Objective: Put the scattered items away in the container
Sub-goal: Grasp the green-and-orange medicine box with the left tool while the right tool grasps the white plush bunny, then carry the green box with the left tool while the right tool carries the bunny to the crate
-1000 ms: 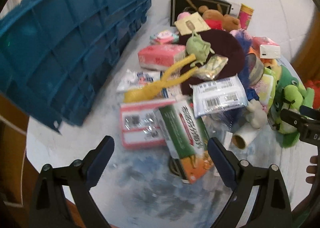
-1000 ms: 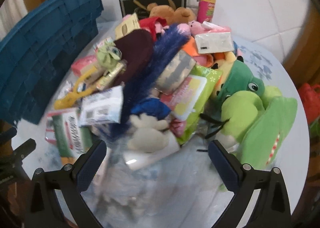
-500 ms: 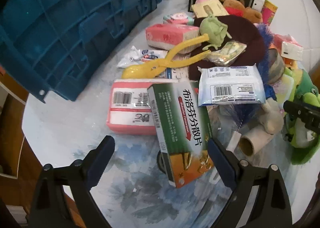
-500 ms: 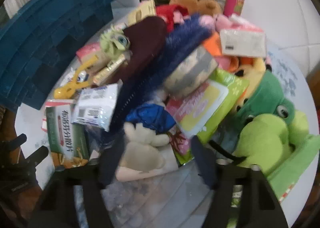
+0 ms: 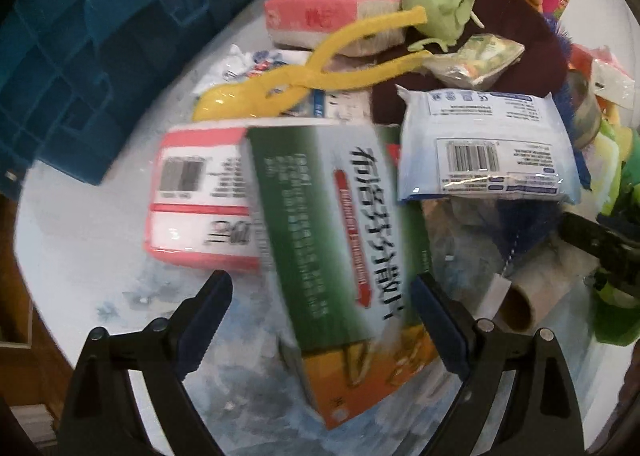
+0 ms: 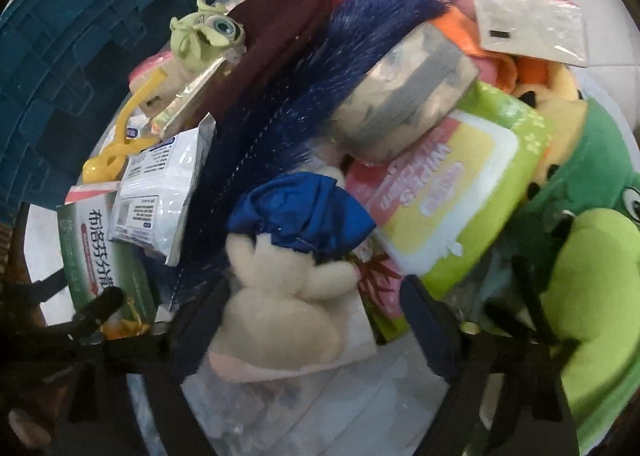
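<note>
**Two grippers working a messy pile next to a blue crate**

A white round table (image 5: 80,240) is carrying the whole heap, with the blue crate (image 5: 100,35) sitting at its left edge, beside the pile. The green medicine box (image 5: 340,248) is lying tilted over a pink pack (image 5: 192,191), and the left gripper (image 5: 320,320) is hanging wide open around the box's near end. The right gripper (image 6: 312,308) is also spread open, flanking a cream plush toy (image 6: 280,304) with a blue top.

We count one blue crate (image 5: 100,55), one green medicine box (image 5: 344,256), two pink tissue packs (image 5: 200,195), one yellow tongs (image 5: 312,67), two wipes packs (image 5: 484,151), and plush toys too piled to tally.
</note>
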### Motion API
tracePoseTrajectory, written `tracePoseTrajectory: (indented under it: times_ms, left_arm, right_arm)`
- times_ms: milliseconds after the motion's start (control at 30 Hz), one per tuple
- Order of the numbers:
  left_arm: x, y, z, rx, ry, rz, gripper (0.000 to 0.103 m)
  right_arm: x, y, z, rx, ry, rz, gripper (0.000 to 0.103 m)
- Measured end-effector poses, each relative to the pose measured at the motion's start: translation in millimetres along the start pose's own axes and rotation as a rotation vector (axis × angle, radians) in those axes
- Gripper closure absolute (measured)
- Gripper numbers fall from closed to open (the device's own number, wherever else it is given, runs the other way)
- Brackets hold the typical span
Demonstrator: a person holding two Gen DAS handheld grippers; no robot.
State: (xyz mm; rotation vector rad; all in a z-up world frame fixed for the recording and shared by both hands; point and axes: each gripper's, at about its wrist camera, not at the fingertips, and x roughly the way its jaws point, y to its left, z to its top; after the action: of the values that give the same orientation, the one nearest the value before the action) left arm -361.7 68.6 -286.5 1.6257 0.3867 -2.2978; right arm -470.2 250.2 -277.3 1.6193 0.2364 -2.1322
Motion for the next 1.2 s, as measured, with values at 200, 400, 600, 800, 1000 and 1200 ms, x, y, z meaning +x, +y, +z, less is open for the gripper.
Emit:
tracePoseTrajectory:
  times_ms: [200,400,600,800,1000,1200]
  left_arm:
    - [-15,-11,-2,0.018,-0.053,-0.005,0.050]
    - [-28,-20,-1,0.024,-0.066,-0.064,0.064]
    - [-16,-47,-7,0.071,-0.038,-0.073,0.068]
    - [-33,-42,-9,0.064,-0.070,-0.036,0.079]
    - [-53,-35,-12,0.059,-0.108,-0.020,0.083]
    - [-71,-32,-15,0.064,-0.142,-0.012,0.083]
  right_arm:
    - [4,-5,-4,0.000,0.009,0.008,0.057]
    - [-4,-15,-11,0.010,-0.007,0.018,0.058]
    - [-12,-26,-19,0.018,-0.006,0.023,0.058]
    - [-18,-25,-23,0.009,-0.022,0.041,0.054]
    - [-14,-19,-18,-0.025,-0.027,0.025,0.057]
    - [-34,-22,-19,-0.015,-0.069,0.038,0.058]
